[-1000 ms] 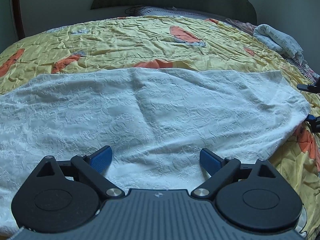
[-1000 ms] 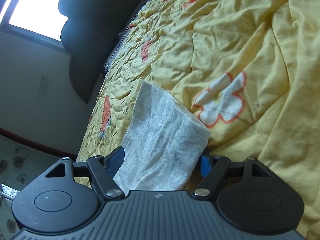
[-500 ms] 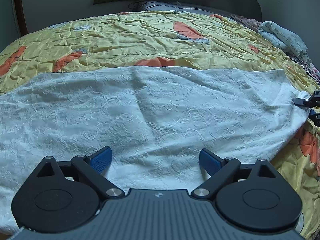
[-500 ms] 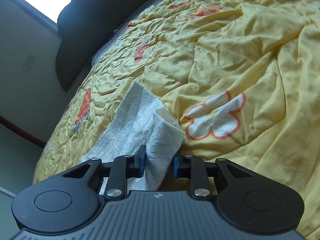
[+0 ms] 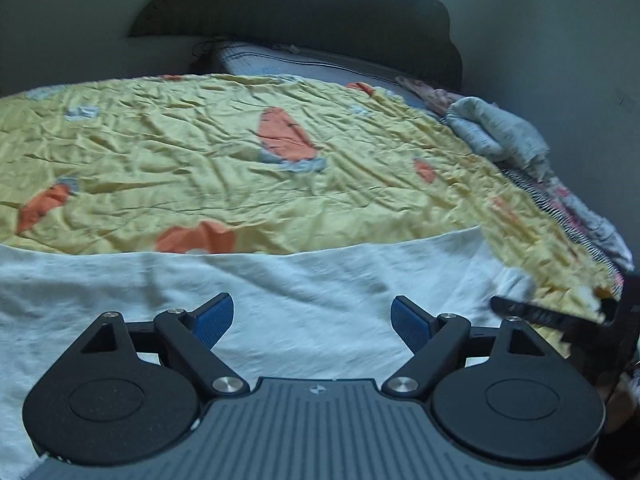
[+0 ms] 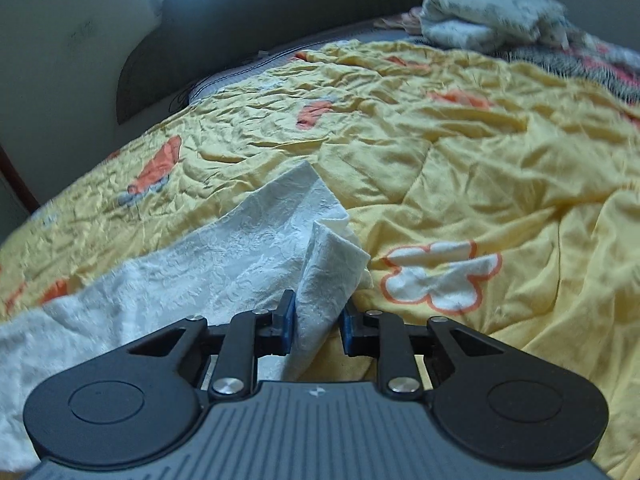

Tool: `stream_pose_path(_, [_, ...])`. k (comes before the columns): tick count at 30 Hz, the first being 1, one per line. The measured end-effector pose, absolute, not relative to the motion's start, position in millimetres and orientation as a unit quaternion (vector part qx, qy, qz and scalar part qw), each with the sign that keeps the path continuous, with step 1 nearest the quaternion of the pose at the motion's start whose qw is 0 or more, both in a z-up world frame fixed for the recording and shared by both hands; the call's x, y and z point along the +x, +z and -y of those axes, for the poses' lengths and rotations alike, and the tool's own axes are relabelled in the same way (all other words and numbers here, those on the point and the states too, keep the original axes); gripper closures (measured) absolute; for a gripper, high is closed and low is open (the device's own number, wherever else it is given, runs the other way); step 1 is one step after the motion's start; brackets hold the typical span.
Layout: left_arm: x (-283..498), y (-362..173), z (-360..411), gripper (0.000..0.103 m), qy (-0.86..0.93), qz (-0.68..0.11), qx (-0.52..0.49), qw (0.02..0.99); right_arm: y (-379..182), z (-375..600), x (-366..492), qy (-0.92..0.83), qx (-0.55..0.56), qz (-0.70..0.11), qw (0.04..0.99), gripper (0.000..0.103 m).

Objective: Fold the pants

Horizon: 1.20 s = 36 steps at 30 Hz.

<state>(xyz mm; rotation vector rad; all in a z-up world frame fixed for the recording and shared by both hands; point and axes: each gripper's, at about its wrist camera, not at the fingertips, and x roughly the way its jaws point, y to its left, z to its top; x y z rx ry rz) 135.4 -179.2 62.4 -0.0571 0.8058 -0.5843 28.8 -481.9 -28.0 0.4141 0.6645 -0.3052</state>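
The left tool (image 5: 312,322) points downward at a slant. Its jaws stand wide and are closing slowly; the blue pads (image 5: 212,318) press on nothing. The right tool (image 6: 316,322) also points downward at a slant. Its jaws are narrow and closing, and the pads (image 6: 287,320) pinch a fold of the pants (image 6: 256,248) between them.

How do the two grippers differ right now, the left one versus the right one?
The left gripper has its blue-padded fingers spread wide, slowly closing, with nothing between them; the right gripper has narrowed, its fingers closing on a bunched end of the white textured pants. The left hangs above flat fabric; the right has lifted a corner off the yellow flowered bedspread. Both share the same black-and-grey build.
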Motion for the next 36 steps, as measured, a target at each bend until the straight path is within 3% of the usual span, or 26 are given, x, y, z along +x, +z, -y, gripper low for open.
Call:
stream_pose_path(11, [144.7,60.2,209.2,0.016,-0.322,-0.404,-0.052,0.855,-25.3,475.1,32.6,-0.149,0.166,-0.331,0.917,0.081])
stream_pose_path(20, [171.3,49.8,227.6,0.015,-0.359,-0.458,-0.128,0.803,-18.1,386.0,29.5,-0.156,-0.149,-0.275,0.937,0.082])
stream_pose_path(24, [191.0,39.6,261.3,0.015,-0.413,-0.499,-0.186,0.739,-23.6,372.7,29.5,-0.137,-0.186,-0.271,0.934,0.082])
stream_pose_path(27, [201.2,35.0,293.9,0.015,-0.413,-0.515,-0.179,0.729,-23.6,380.3,32.5,-0.140,-0.150,-0.290,0.935,0.082])
stream_pose_path(36, [194.5,30.7,309.8,0.015,-0.415,-0.513,-0.152,0.736,-33.6,482.6,28.5,-0.124,0.247,-0.319,0.907,0.079])
